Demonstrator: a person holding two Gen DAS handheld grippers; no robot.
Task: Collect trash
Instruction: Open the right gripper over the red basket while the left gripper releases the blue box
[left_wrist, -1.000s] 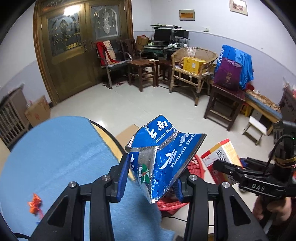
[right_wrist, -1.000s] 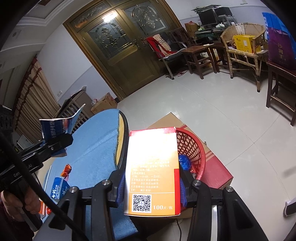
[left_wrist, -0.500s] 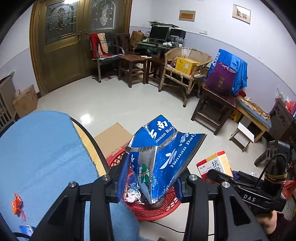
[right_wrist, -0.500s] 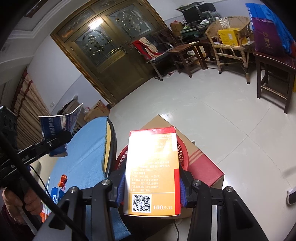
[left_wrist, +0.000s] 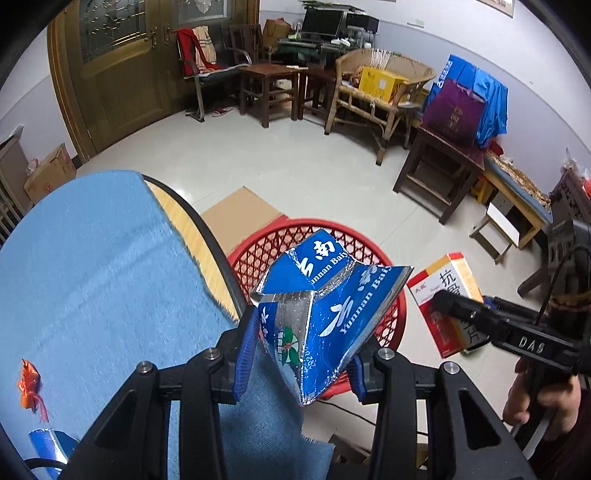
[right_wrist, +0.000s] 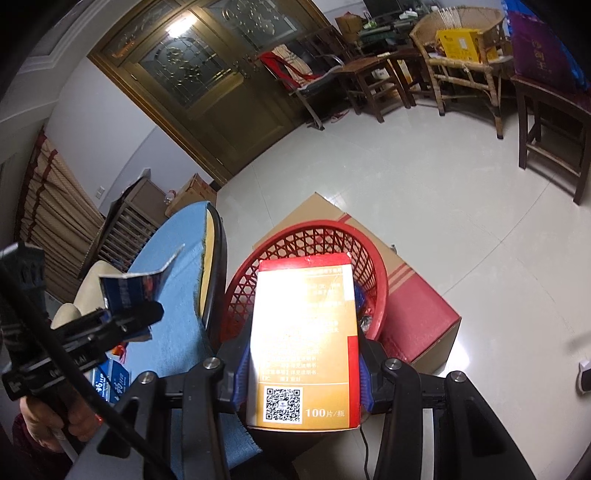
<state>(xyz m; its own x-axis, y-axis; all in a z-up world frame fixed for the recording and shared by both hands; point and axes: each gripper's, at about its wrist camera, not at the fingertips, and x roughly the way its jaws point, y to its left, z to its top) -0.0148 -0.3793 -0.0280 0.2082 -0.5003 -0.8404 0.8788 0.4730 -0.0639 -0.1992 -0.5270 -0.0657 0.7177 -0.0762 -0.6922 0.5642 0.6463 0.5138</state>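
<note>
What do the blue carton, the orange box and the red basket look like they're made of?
Blue carton: likely foil-lined paperboard, with glossy print and a silvery torn inside.
Orange box: likely thin printed cardboard, with flat panels and crisp edges.
Red basket: probably moulded plastic, with uniform red lattice walls.

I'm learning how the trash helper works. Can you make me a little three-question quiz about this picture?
1. True or false: the left gripper grips a torn blue carton.
2. What does the right gripper hold? A) a bottle B) an orange and red box C) nothing
3. Fill in: the trash basket beside the blue-covered table is coloured ____.

Key: 1 true; 2 B; 3 red.
</note>
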